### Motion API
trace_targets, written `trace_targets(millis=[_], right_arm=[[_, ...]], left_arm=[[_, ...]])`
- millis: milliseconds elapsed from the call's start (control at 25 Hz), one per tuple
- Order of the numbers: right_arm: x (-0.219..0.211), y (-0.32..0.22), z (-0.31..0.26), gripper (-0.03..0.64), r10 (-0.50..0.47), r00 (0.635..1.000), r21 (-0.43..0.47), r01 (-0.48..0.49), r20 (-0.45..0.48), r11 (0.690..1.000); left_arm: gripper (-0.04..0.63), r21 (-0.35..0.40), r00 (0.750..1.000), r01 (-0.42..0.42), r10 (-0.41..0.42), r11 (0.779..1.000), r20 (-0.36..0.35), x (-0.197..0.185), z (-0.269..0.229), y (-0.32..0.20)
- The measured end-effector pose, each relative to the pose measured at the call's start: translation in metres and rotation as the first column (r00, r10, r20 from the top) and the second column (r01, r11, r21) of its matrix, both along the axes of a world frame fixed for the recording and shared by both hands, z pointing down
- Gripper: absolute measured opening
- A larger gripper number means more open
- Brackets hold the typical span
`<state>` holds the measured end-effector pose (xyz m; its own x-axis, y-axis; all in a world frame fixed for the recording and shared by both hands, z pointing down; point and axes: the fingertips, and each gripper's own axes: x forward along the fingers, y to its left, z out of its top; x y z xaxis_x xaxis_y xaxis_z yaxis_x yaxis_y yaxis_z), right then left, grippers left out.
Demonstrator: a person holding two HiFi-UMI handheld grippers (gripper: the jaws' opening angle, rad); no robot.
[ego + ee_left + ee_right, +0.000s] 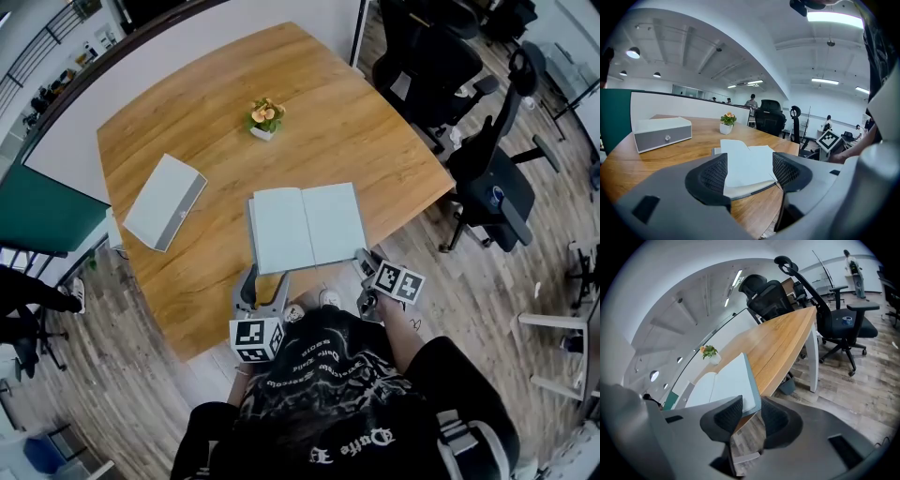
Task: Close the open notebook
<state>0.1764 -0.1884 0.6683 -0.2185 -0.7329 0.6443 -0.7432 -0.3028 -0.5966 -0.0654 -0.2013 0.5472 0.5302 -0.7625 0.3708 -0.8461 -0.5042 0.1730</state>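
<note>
Teal-covered paper notebook (307,228) was seen still open; left hand-held gripper (749,161) was held spread, right hand-held gripper (750,408) parted round its corner.

Left hand-held gripper (750,171) jaws wide apart, right hand-held gripper (751,414) narrower.

- Desk (187,272): light wood top, rounded corners
- Potted plant (265,117): small, white pot, orange blooms, standing toward the desk's far side
- Box (165,202): white, grey front with a knob, on the desk's left part, well apart from the plant
- Office chairs (492,183): black, on the plank floor (487,281) right of the desk
</note>
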Motion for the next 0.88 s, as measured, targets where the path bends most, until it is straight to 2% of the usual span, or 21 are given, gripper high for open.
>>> trace_targets(millis=[200,400,680,880], right_arm=[[0.0,0.003,-0.004,0.091,-0.015,0.998,0.007,0.015,-0.063,1.0],[0.003,0.003,-0.006,0.05,-0.009,1.0,0.015,0.009,-0.021,1.0],[0.003,0.005,-0.015,0.04,-0.007,0.999,0.038,0.009,-0.038,0.999],[-0.003,0.003,-0.032,0.035,-0.075,0.992,0.108,0.086,-0.101,0.99]], left_arm=[[0.322,-0.032,0.999,0.033,-0.034,0.999,-0.01,-0.005,0.004,0.001],[0.322,-0.037,0.998,0.056,-0.057,0.998,-0.013,-0.006,0.005,0.003],[0.322,-0.036,0.998,0.063,-0.063,0.997,-0.019,-0.004,0.005,0.006],[0.322,-0.034,0.998,0.057,-0.057,0.998,-0.018,-0.004,0.006,0.005]])
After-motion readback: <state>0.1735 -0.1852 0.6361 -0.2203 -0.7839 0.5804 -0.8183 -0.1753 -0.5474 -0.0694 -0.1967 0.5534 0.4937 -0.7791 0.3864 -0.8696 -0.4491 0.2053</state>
